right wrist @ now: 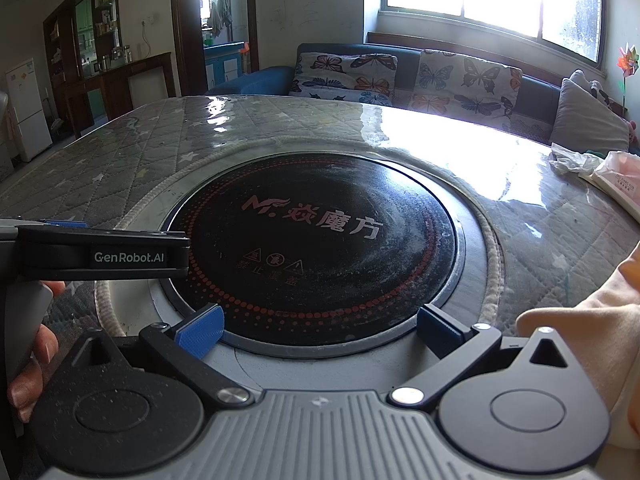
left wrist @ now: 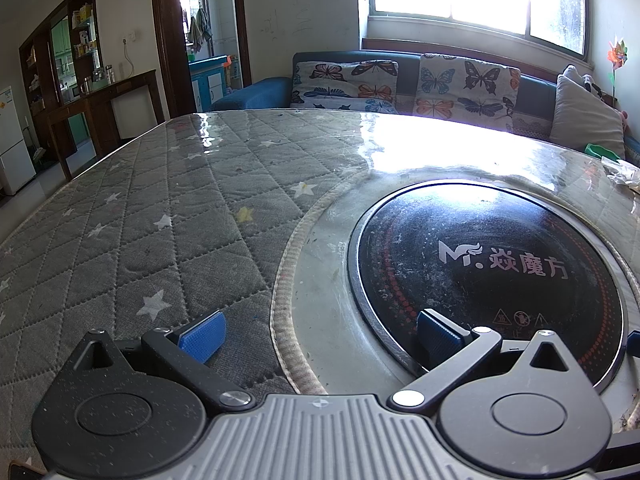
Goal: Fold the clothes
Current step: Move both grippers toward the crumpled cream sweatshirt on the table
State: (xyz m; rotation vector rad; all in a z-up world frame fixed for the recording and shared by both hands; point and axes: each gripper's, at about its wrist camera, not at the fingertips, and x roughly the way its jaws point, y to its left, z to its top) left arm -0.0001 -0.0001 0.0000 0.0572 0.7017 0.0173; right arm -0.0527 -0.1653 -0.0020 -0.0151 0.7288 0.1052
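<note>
While claws gape, cream garment [right wrist: 592, 320] bunches.

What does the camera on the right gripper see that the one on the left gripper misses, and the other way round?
Only the right wrist view shows the left gripper from the side, with fingers of a hand behind it, a cream sleeve, and a pink packet at the table edge. Only the left wrist view shows a green object near the far edge. Both show the black hotplate set in the quilted star-print table cover, the butterfly cushions, and open, empty blue pads.
</note>
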